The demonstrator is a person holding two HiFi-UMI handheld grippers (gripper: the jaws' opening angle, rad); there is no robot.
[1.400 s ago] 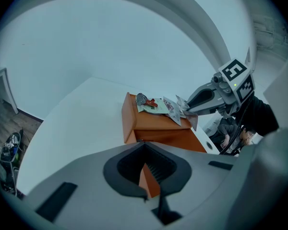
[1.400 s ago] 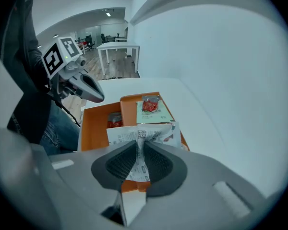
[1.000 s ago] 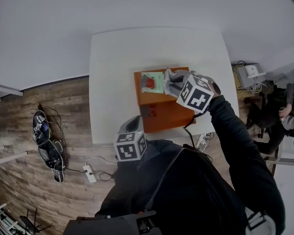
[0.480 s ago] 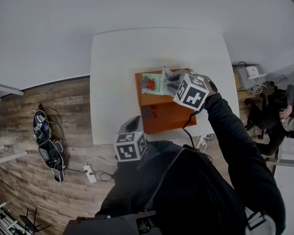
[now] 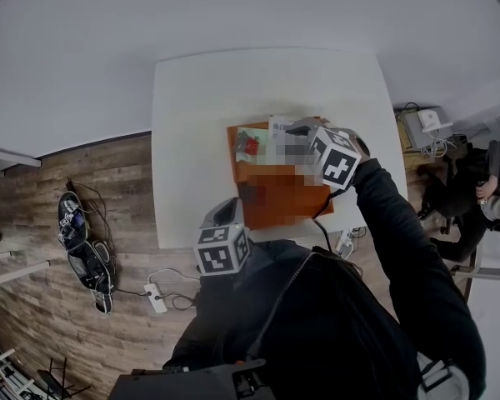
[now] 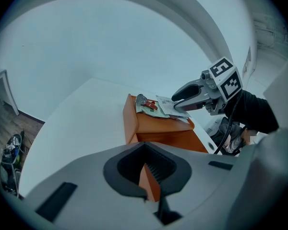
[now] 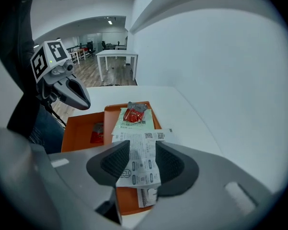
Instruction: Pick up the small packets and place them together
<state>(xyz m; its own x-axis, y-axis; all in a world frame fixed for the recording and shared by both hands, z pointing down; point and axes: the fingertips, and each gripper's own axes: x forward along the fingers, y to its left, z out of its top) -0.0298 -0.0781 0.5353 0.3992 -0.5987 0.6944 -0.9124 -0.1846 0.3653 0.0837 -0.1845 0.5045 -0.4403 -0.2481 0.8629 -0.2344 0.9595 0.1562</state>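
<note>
Tray [image 7: 79,128] on the tabletop [image 7: 182,104], centre frame; one packet [image 7: 132,116] on its upper right part, a smaller packet [image 7: 97,134] lower left within.

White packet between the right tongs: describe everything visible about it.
The white packet is a flat, thin, paper-like rectangle with small print, round marks and square codes near its far end. It lies lengthwise between the right tongs, which are opening, above the orange box. Its far end seems to overlap a green packet; contact is unclear.
</note>
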